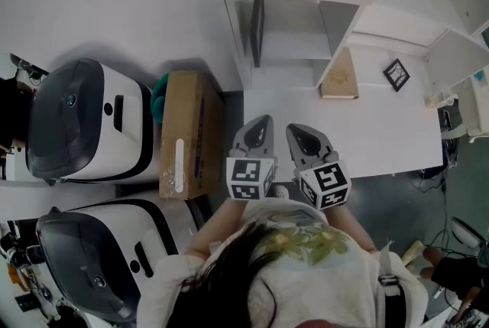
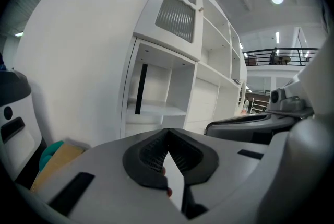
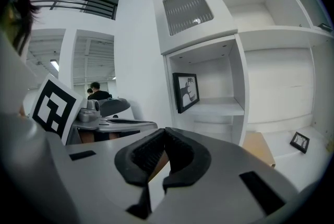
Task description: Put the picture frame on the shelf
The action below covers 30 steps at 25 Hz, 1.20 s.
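Left hand-held gripper (image 2: 167, 133) clenched empty, right hand-held gripper (image 3: 164, 133) clenched empty, side by side above white counter (image 1: 382, 131), picture frame (image 3: 186, 91) upright in shelf (image 3: 222, 108) compartment

Left compartment of white shelf (image 1: 299, 50): large black-framed picture (image 3: 186, 91) upright. On white table (image 1: 382, 137): tan board (image 1: 340, 77) at shelf divider's foot, small black frame (image 1: 396, 74) right of it.

Left tool (image 1: 262, 120) jaws together, right tool (image 1: 294, 129) jaws together, side by side, both empty
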Each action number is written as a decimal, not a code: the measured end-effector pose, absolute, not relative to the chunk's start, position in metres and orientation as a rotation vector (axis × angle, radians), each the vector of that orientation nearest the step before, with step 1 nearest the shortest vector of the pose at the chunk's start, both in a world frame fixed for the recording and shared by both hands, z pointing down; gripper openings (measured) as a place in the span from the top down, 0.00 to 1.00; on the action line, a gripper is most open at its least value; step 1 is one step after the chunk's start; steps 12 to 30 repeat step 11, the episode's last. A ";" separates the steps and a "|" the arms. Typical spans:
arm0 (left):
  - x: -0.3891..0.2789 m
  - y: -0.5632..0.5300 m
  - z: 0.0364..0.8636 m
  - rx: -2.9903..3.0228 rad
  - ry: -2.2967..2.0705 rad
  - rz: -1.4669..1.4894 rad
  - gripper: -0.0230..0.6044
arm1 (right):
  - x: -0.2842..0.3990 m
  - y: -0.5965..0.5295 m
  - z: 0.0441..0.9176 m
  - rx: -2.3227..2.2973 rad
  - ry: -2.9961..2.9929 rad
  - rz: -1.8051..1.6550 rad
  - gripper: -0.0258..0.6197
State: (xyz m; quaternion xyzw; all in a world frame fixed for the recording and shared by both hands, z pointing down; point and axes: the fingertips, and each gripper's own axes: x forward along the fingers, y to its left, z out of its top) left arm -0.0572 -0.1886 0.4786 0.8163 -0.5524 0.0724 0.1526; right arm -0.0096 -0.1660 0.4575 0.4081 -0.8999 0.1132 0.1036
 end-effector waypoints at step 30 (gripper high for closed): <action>-0.056 -0.176 0.488 2.318 -1.514 0.223 0.92 | -0.021 -0.161 0.469 1.161 -2.626 0.339 0.91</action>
